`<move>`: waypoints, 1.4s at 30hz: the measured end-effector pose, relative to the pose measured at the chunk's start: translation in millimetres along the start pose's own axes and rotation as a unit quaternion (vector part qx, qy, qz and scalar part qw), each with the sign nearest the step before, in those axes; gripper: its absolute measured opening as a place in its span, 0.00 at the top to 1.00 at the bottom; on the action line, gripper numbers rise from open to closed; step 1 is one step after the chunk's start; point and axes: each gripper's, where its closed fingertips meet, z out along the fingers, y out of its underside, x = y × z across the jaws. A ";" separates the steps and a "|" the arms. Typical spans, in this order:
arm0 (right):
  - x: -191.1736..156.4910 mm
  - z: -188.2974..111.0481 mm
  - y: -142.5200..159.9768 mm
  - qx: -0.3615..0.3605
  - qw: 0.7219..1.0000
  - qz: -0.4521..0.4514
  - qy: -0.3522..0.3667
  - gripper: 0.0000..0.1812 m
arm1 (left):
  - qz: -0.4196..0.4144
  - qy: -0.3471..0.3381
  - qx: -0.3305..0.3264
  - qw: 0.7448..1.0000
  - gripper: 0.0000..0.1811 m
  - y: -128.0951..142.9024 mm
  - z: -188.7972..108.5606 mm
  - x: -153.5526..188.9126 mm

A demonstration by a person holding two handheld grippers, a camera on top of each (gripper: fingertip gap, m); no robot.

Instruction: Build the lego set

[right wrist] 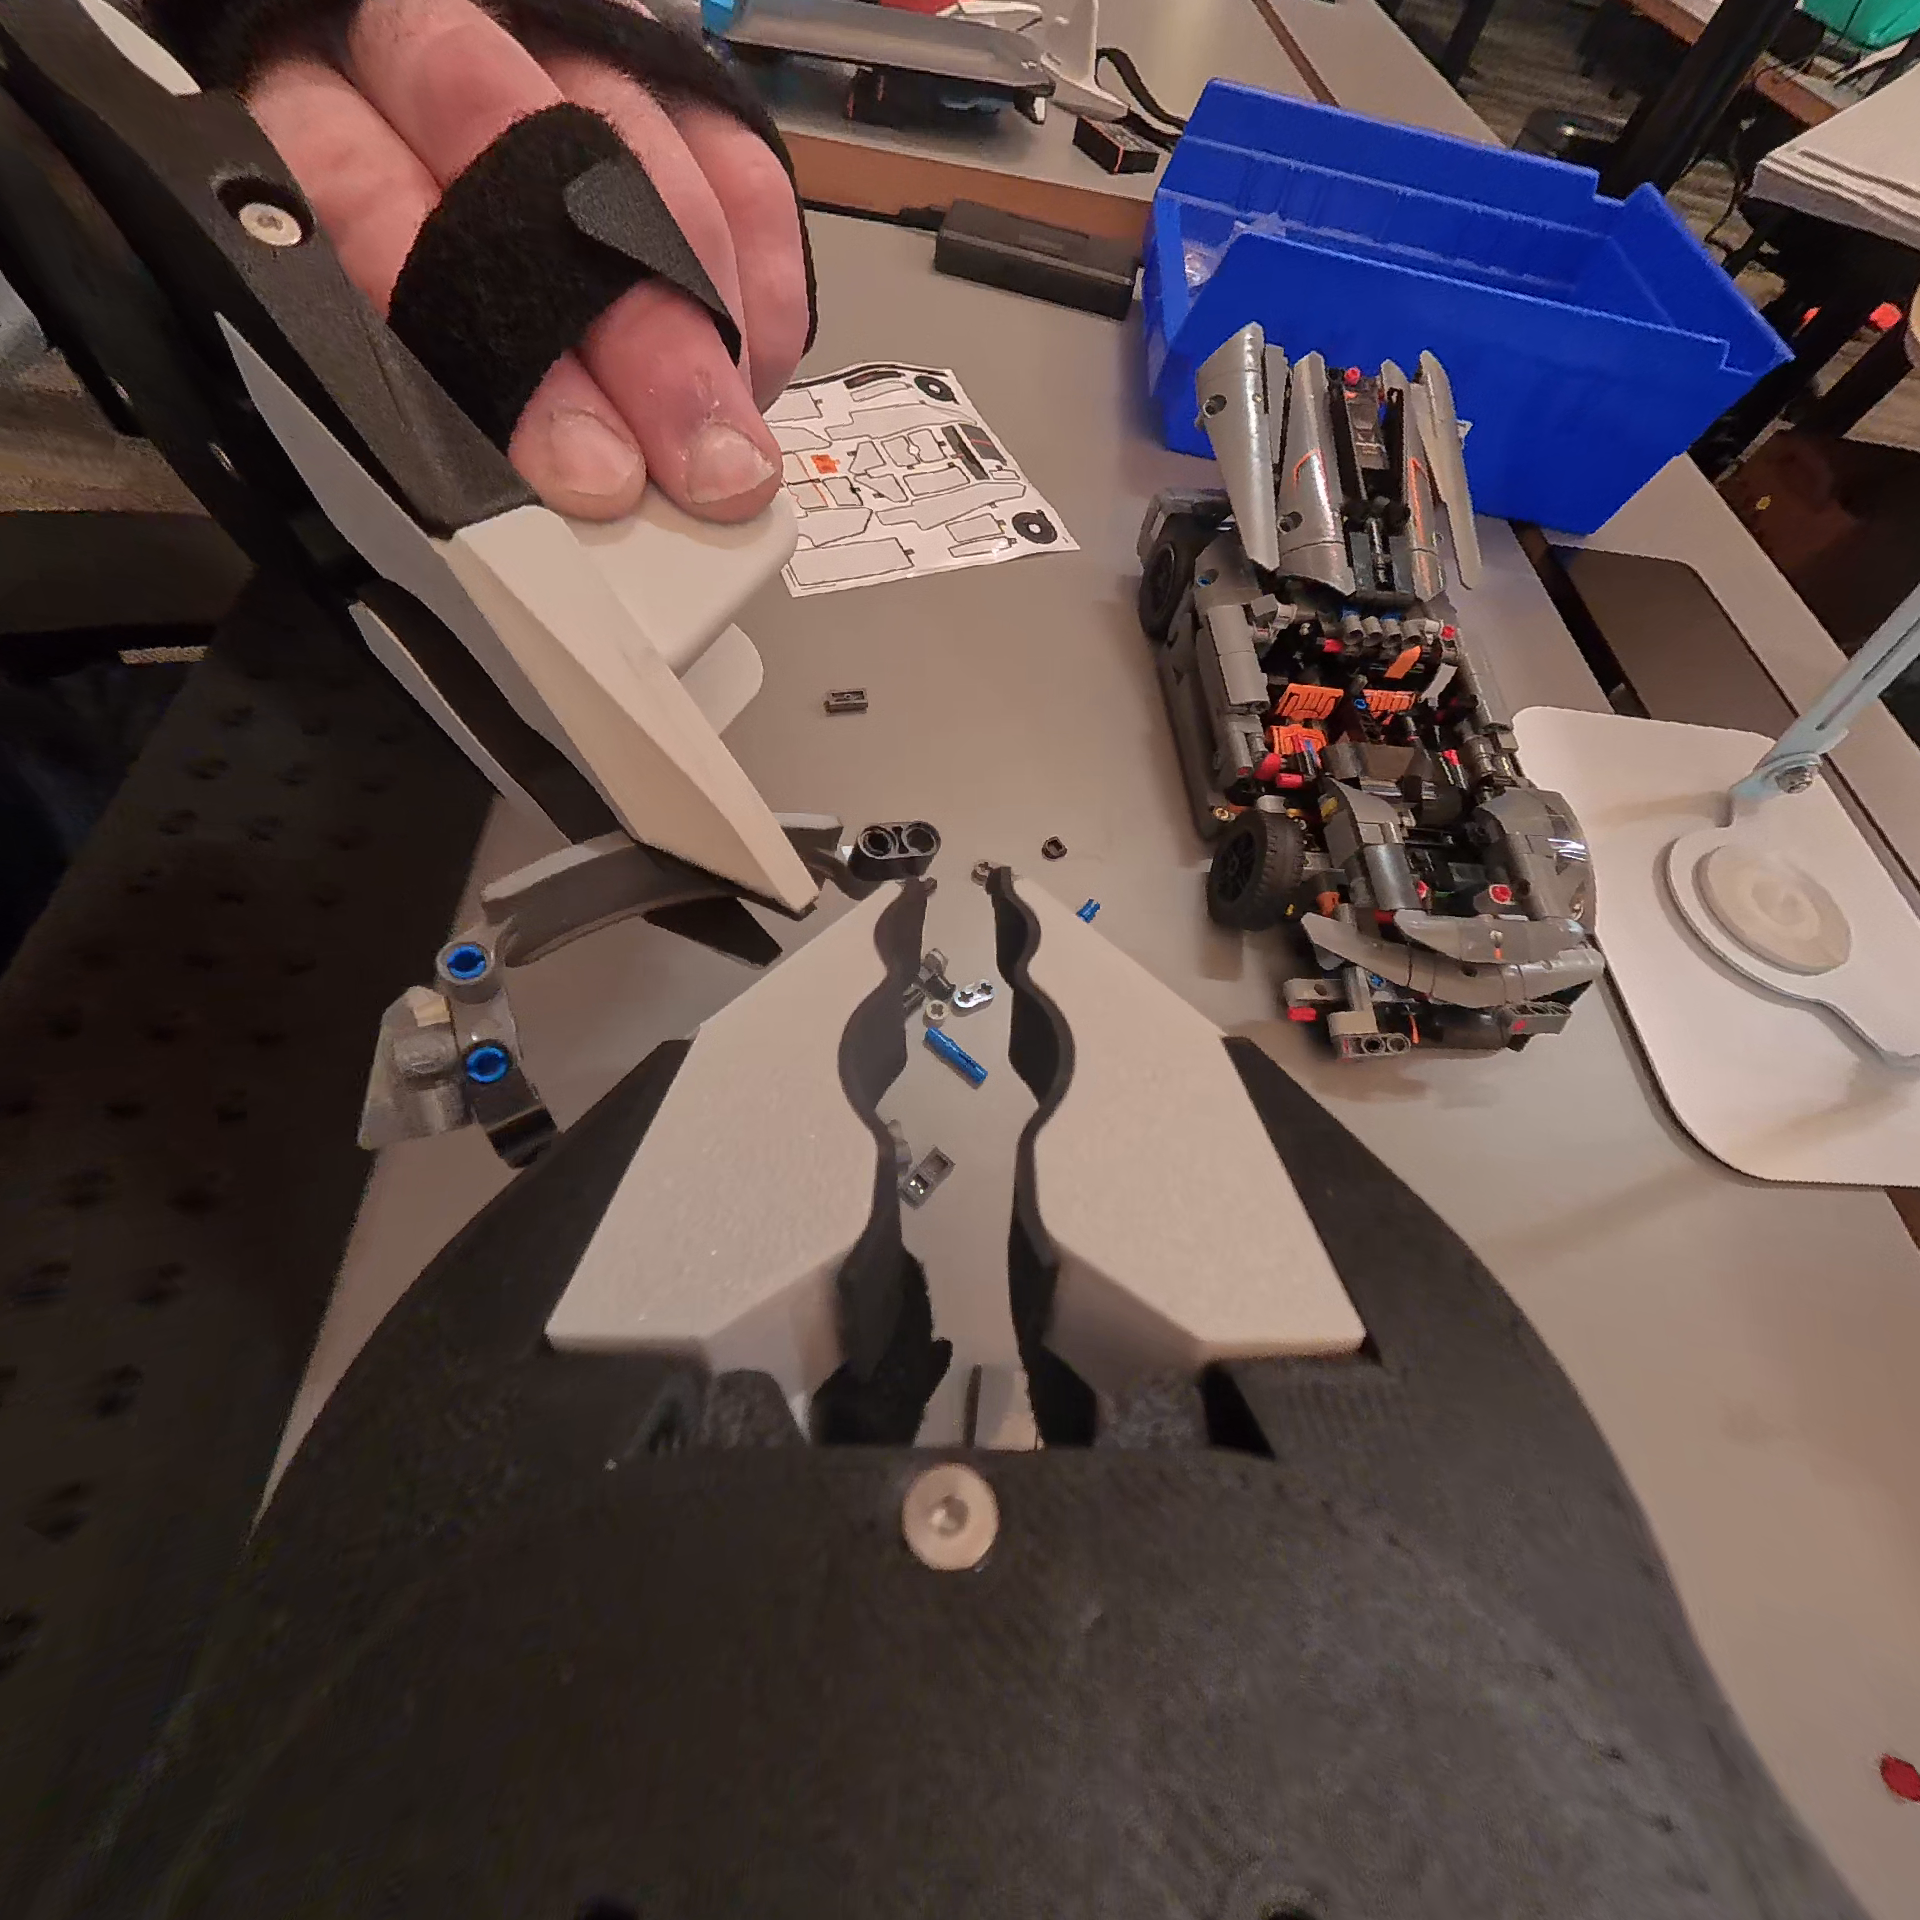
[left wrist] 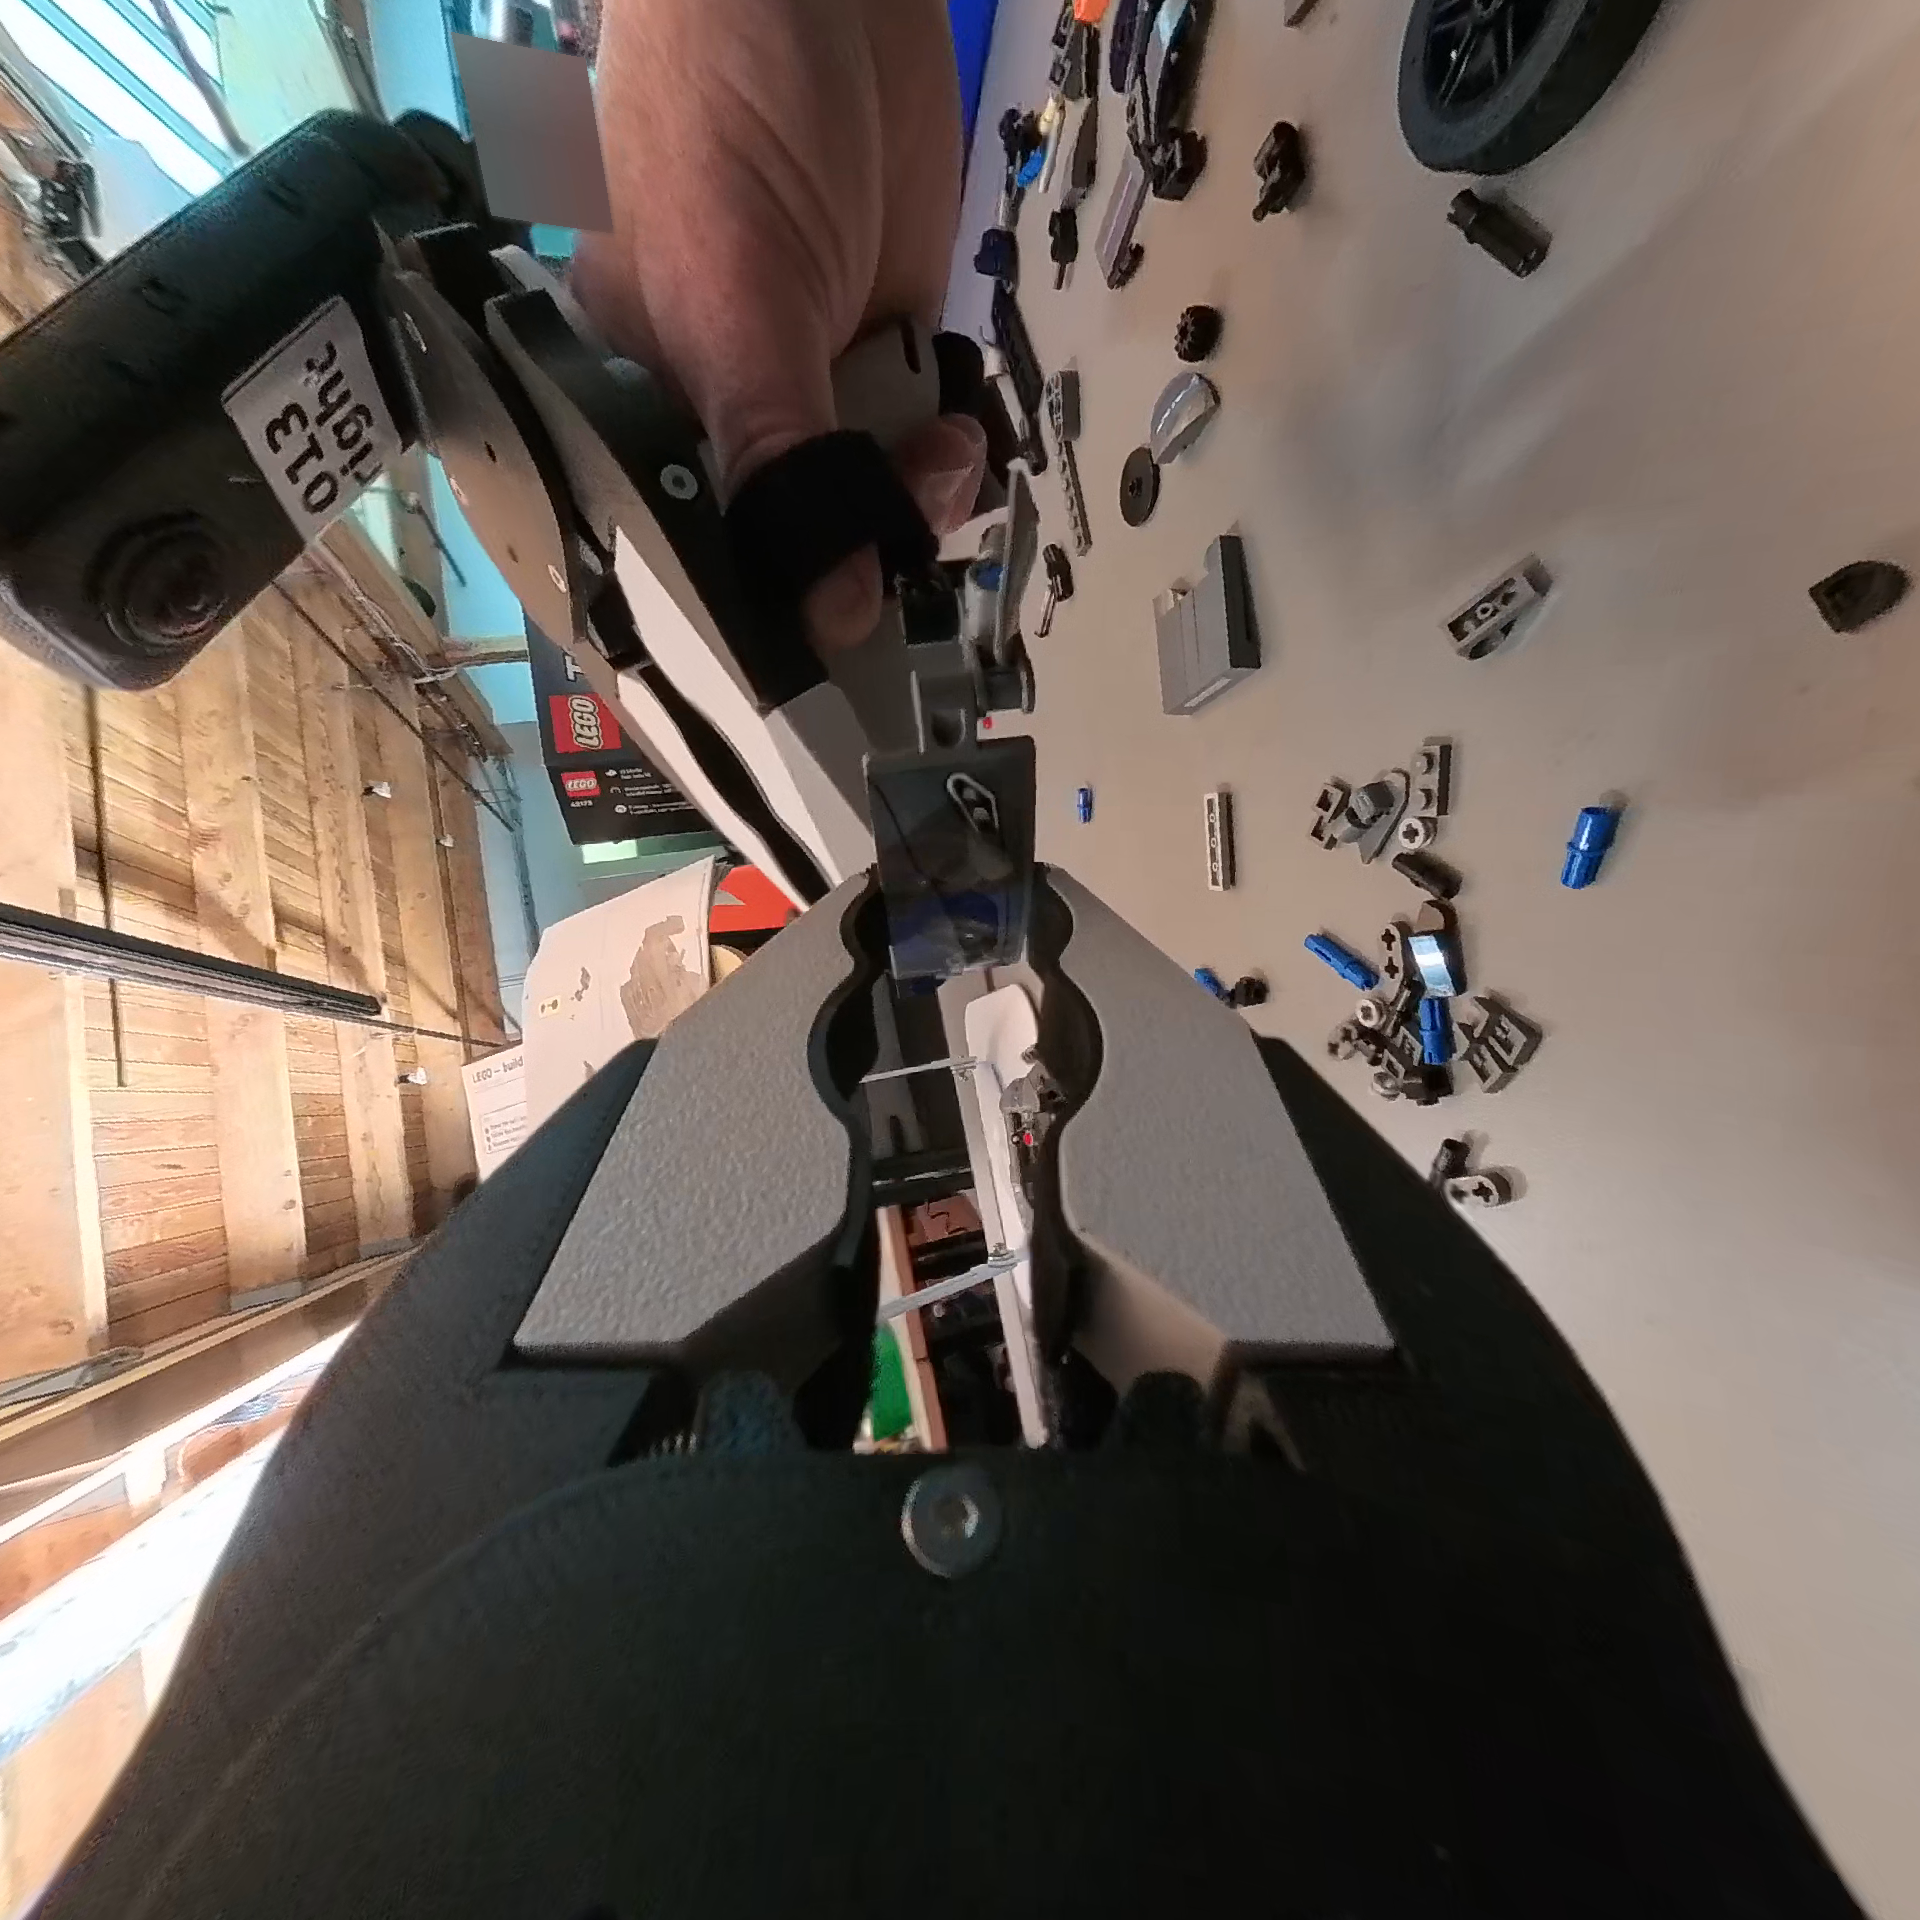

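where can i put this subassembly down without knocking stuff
Bare table lies between the sticker sheet and the lego car. A wider free patch sits in front of the car, beside the white stand base. It is crowded around the right gripper, where loose pieces are scattered.

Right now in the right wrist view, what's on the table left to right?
Grey curved subassembly with blue pins → sticker sheet → blue axle pin between the right gripper's fingers → half-built grey Lego car → white lamp base.
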 end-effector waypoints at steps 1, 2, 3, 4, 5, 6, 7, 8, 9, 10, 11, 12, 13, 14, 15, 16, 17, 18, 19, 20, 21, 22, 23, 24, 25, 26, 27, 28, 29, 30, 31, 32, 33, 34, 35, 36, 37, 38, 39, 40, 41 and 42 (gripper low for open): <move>0.1 0.0 0.0 0.000 1.000 -0.002 0.001 0.94 | 0.006 -0.001 -0.002 1.000 0.87 0.0 0.1 0.3; 0.3 -0.1 -0.2 0.000 1.000 -0.002 0.002 0.94 | 0.009 -0.001 -0.003 1.000 0.87 -0.5 0.2 0.6; 0.4 -0.2 -0.4 0.001 1.000 -0.001 0.002 0.94 | 0.015 -0.002 -0.005 1.000 0.88 -1.1 0.3 0.9; 0.5 -0.2 -0.6 0.002 1.000 0.001 0.001 0.95 | 0.024 -0.003 -0.008 1.000 0.88 -1.6 0.6 1.1; 0.7 -0.1 -0.7 0.003 1.000 0.003 0.001 0.95 | 0.032 -0.002 -0.012 0.999 0.88 -2.0 1.1 2.4; 0.6 0.0 -0.9 0.004 1.000 0.004 0.001 0.95 | 0.039 0.005 -0.018 0.999 0.88 -1.5 2.4 5.4; 0.3 0.2 -1.3 0.006 1.000 0.006 0.000 0.96 | 0.046 0.009 -0.019 0.999 0.87 -2.4 3.2 8.3; -0.1 0.4 -1.5 0.007 1.000 0.008 -0.002 0.96 | 0.051 0.012 -0.017 0.999 0.87 -3.9 3.6 10.9; -0.4 0.6 -1.3 0.007 1.000 0.009 -0.003 0.97 | 0.050 0.013 -0.018 0.998 0.87 -4.5 4.2 11.9; -0.5 0.8 -1.0 0.006 1.000 0.009 -0.004 0.97 | 0.051 0.015 -0.019 0.998 0.87 -5.2 4.7 12.4; -0.5 1.0 -1.0 0.007 1.000 0.009 -0.004 0.97 | 0.052 0.016 -0.019 0.998 0.87 -6.0 5.0 13.4; -0.8 1.0 -2.0 0.010 1.000 0.010 -0.005 0.96 | 0.055 0.020 -0.019 0.998 0.87 -6.7 5.2 15.3; -1.3 1.0 -3.0 0.013 1.000 0.012 -0.006 0.96 | 0.058 0.023 -0.018 0.998 0.87 -7.1 5.5 16.9; -1.2 1.0 -3.5 0.015 1.000 0.014 -0.006 0.96 | 0.060 0.025 -0.017 0.998 0.87 -7.9 5.4 17.8; -1.3 1.3 -3.3 0.016 1.000 0.016 -0.008 0.96 | 0.059 0.026 -0.016 0.998 0.87 -8.6 5.3 18.3; -1.5 2.0 -2.2 0.014 1.000 0.019 -0.010 0.96 | 0.060 0.027 -0.017 0.998 0.87 -8.6 5.4 18.3; -1.6 2.6 -1.1 0.012 1.000 0.021 -0.012 0.96 | 0.062 0.028 -0.020 0.997 0.87 -7.9 5.6 18.8; -1.9 3.1 -0.3 0.011 1.000 0.022 -0.013 0.96 | 0.063 0.030 -0.020 0.997 0.87 -7.9 5.8 19.8; -2.5 3.6 0.5 0.008 1.000 0.022 -0.015 0.96 | 0.063 0.033 -0.020 0.997 0.87 -7.9 6.0 21.1; -3.0 3.9 0.9 0.007 1.000 0.021 -0.016 0.96 | 0.065 0.034 -0.021 0.997 0.87 -7.7 6.3 21.9; -3.4 3.9 1.1 0.007 1.000 0.020 -0.017 0.96 | 0.066 0.036 -0.023 0.997 0.87 -7.4 6.6 22.7; -3.3 3.8 0.9 0.007 1.000 0.020 -0.017 0.96 | 0.067 0.036 -0.024 0.997 0.87 -7.3 6.9 23.2; -3.3 3.4 0.5 0.008 1.000 0.020 -0.017 0.96 | 0.068 0.038 -0.025 0.997 0.87 -6.8 7.0 23.7; -3.1 3.3 0.5 0.009 1.000 0.020 -0.017 0.96 | 0.068 0.038 -0.027 0.997 0.88 -6.0 7.2 23.7; -3.0 3.5 1.0 0.008 1.000 0.021 -0.017 0.96 | 0.067 0.038 -0.027 0.997 0.88 -5.4 7.3 23.4; -3.0 3.7 1.1 0.008 1.000 0.022 -0.018 0.96 | 0.066 0.039 -0.026 0.997 0.88 -5.7 7.0 23.4; -3.4 3.7 0.6 0.010 0.999 0.024 -0.019 0.96 | 0.066 0.039 -0.026 0.997 0.88 -6.1 6.9 23.6; -3.9 3.6 -0.2 0.012 0.999 0.025 -0.021 0.96 | 0.066 0.040 -0.025 0.997 0.87 -6.6 6.9 24.1; -4.2 3.6 -0.2 0.012 0.999 0.025 -0.022 0.96 | 0.066 0.041 -0.024 0.997 0.87 -6.9 7.0 24.6; -4.8 3.9 0.5 0.010 0.999 0.024 -0.023 0.96 | 0.065 0.042 -0.024 0.997 0.87 -7.0 7.2 25.0; -5.6 4.2 1.1 0.008 0.999 0.023 -0.025 0.95 | 0.065 0.042 -0.025 0.997 0.87 -6.6 7.4 25.1; -6.1 4.5 1.0 0.009 0.999 0.023 -0.026 0.95 | 0.063 0.043 -0.028 0.997 0.87 -5.5 7.7 25.0; -6.4 4.5 1.0 0.008 0.999 0.023 -0.027 0.95 | 0.062 0.042 -0.028 0.997 0.87 -5.2 7.7 24.7; -6.5 4.4 1.3 0.008 0.999 0.024 -0.028 0.95 | 0.061 0.043 -0.027 0.997 0.88 -5.2 7.4 24.4; -6.5 4.4 1.7 0.007 0.999 0.025 -0.029 0.95 | 0.060 0.042 -0.027 0.997 0.87 -5.0 7.4 24.1; -6.6 4.3 1.8 0.007 0.999 0.026 -0.030 0.95 | 0.059 0.042 -0.027 0.997 0.87 -5.0 7.2 23.9; -6.5 4.4 1.7 0.007 0.999 0.027 -0.030 0.95 | 0.059 0.043 -0.026 0.997 0.88 -5.3 7.2 24.0; -6.7 4.4 1.8 0.007 0.999 0.027 -0.031 0.95 | 0.059 0.043 -0.025 0.997 0.88 -5.5 7.1 24.2; -6.9 4.6 2.1 0.006 0.999 0.026 -0.031 0.95 | 0.058 0.043 -0.026 0.997 0.88 -5.4 7.2 24.4; -7.1 4.6 2.3 0.006 0.999 0.026 -0.031 0.95 | 0.058 0.043 -0.026 0.997 0.87 -5.0 7.3 24.5; -7.1 4.6 2.5 0.005 0.999 0.026 -0.032 0.95 | 0.057 0.045 -0.026 0.997 0.87 -5.1 7.4 24.9; -7.3 4.7 2.9 0.004 0.999 0.027 -0.033 0.95 | 0.055 0.046 -0.026 0.997 0.87 -4.9 7.6 25.4</move>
